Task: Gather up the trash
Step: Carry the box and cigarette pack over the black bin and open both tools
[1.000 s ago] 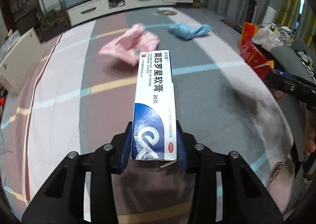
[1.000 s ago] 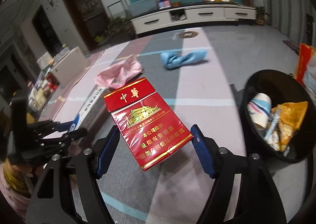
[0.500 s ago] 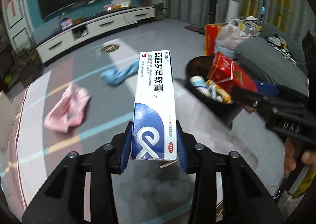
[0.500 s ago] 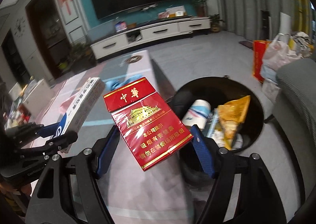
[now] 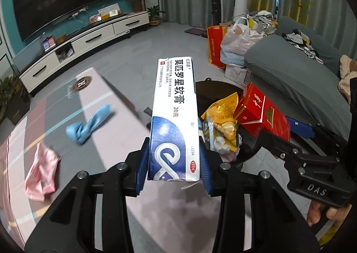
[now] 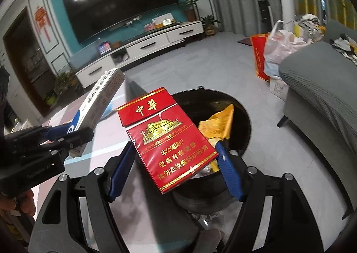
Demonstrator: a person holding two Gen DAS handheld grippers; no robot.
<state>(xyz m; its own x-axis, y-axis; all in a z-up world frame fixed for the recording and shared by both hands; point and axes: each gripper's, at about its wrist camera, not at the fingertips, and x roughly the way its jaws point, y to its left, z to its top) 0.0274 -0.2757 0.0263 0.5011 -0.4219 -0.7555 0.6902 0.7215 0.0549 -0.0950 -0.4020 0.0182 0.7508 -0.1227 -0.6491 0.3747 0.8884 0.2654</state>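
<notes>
A long white-and-blue ointment box (image 5: 174, 119) points toward 12 o'clock. At its 3 o'clock, a red cigarette carton (image 6: 166, 139) tilts over the black trash bin (image 6: 244, 119), which holds yellow wrappers (image 5: 221, 119).

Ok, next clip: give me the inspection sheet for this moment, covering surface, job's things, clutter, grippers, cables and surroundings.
Surface: striped rug over grey floor.
Job's things: white and blue ointment box and red cigarette pack, both held; black trash bin already holds a yellow wrapper.
Clutter: blue cloth and pink cloth on the rug.
Grippers: left gripper shut on the ointment box; right gripper shut on the cigarette pack, over the bin.
Cables: nothing seen.
Surroundings: television, white TV cabinet, grey sofa, bags beside it.
</notes>
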